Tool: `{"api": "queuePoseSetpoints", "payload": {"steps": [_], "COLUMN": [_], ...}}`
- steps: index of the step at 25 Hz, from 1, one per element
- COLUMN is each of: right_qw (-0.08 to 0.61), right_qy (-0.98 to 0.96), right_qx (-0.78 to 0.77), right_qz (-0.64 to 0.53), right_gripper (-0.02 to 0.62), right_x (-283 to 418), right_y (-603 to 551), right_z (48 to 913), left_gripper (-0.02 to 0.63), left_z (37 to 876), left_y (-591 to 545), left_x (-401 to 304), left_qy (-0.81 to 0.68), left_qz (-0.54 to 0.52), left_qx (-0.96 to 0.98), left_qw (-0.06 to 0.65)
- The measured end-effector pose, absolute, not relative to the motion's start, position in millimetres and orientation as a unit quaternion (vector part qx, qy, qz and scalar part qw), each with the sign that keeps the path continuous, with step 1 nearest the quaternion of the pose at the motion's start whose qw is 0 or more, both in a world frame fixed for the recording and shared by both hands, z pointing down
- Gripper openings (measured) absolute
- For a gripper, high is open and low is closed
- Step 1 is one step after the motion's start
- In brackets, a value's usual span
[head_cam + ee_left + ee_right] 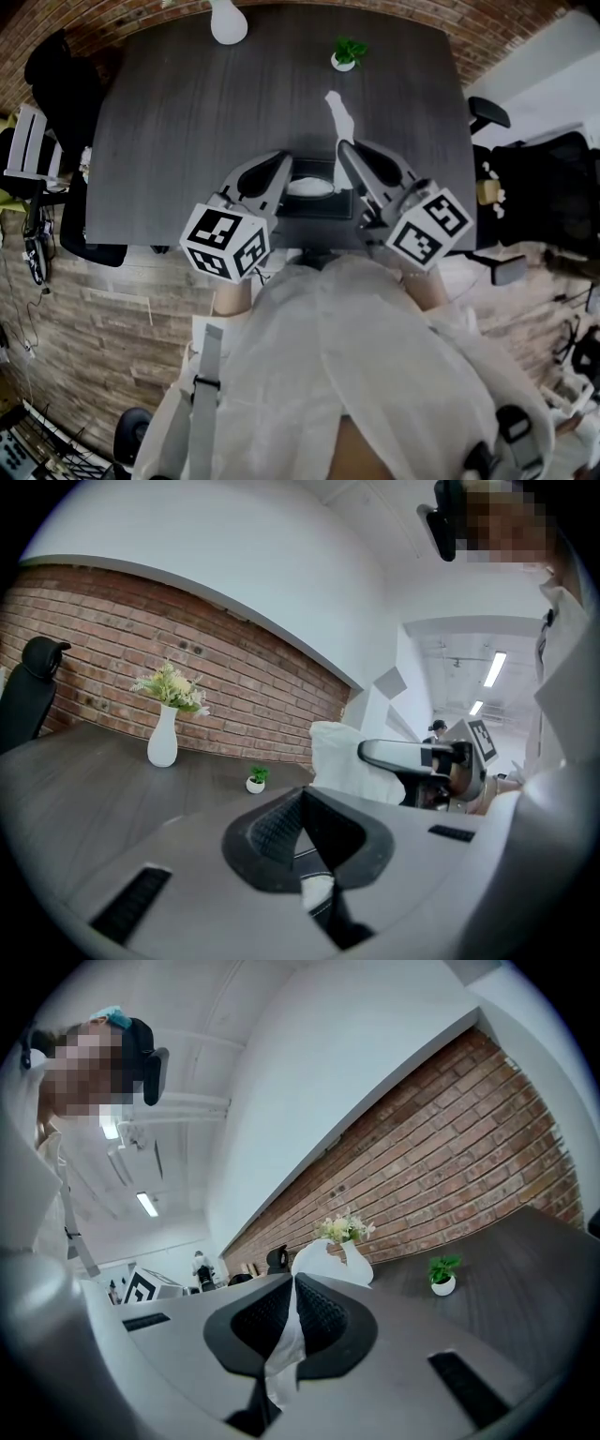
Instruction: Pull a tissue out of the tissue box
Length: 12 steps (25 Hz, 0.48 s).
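Tissue (338, 114) pinched in the right gripper (344, 146), just past the far side of the tissue box (319, 206).
The right jaws are pressed together on the white sheet, which pokes out beyond their tips. The left gripper (284, 157) is fully closed and holds nothing, at the box's left edge.

White tissue (338, 114) held up, apart from the dark tissue box (321, 206).
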State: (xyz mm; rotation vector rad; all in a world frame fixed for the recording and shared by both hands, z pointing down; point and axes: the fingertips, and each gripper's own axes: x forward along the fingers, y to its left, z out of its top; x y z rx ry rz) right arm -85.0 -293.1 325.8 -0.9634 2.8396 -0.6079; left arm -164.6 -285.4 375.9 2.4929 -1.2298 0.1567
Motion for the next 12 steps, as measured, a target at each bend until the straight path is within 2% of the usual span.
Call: {"api": "queuePoseSetpoints", "payload": {"steps": [12], "right_qw": [0.039], "right_qy": [0.927], "right_qx": [-0.313], "right_qz": [-0.203], "right_gripper": [0.006], "right_x": [-81.1], "right_y": [-291.2], "right_z": [331.0], "left_gripper": [0.005], "left_z": [381.3], "left_y": [-282.8], "left_x": [-163.9], "left_qy": [-0.436], "left_qz": [0.056], "left_qx": [0.879], "left_qw": [0.184]}}
